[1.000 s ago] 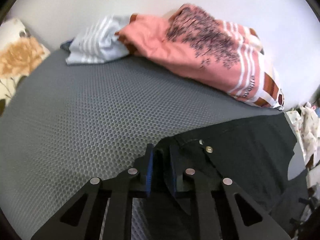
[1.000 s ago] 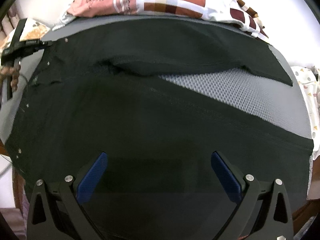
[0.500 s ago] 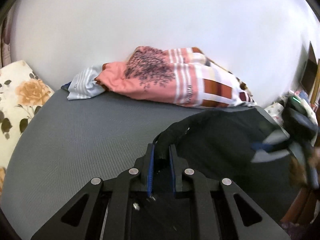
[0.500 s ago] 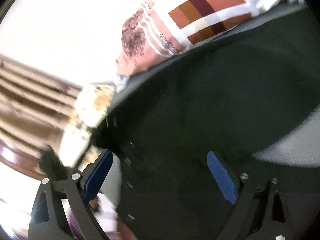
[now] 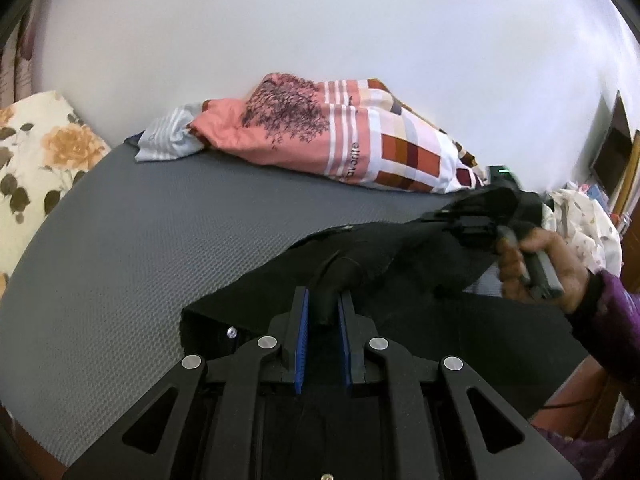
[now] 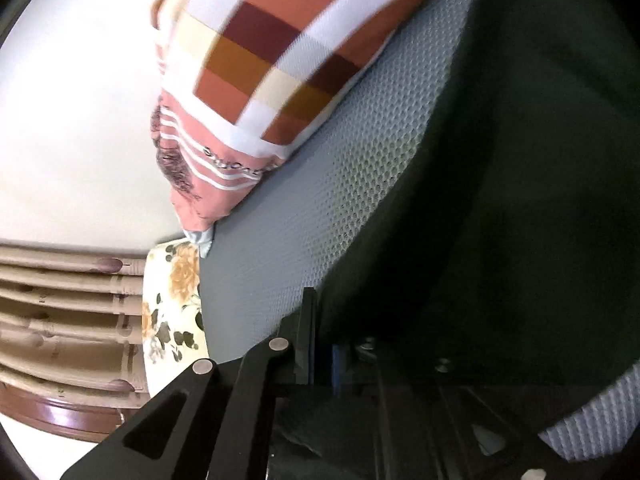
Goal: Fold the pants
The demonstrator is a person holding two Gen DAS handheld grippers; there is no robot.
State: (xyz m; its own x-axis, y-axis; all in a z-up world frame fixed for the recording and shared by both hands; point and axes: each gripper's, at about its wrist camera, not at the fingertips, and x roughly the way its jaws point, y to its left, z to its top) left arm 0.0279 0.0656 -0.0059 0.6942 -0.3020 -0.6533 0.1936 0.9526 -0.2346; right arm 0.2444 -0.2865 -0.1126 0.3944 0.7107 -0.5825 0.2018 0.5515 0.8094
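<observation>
A big white wall [image 5: 360, 32] stands behind a bed. The bed has a grey mat [image 5: 140, 240] with tiny bumps all over it. A pink blanket [image 5: 320, 140] with stripes and coloured squares lies bunched up by the wall, and a pale striped cloth [image 5: 168, 140] lies just beside it. A pillow [image 5: 36, 152] with orange flowers sits at the left end of the bed. In the right wrist view, a brown and tan headboard [image 6: 68, 320] shows past the pillow. The light is soft and even.

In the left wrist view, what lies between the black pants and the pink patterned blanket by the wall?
Only bare grey mesh mattress lies between the black pants and the pink patterned blanket; the left wrist view shows it.
</observation>
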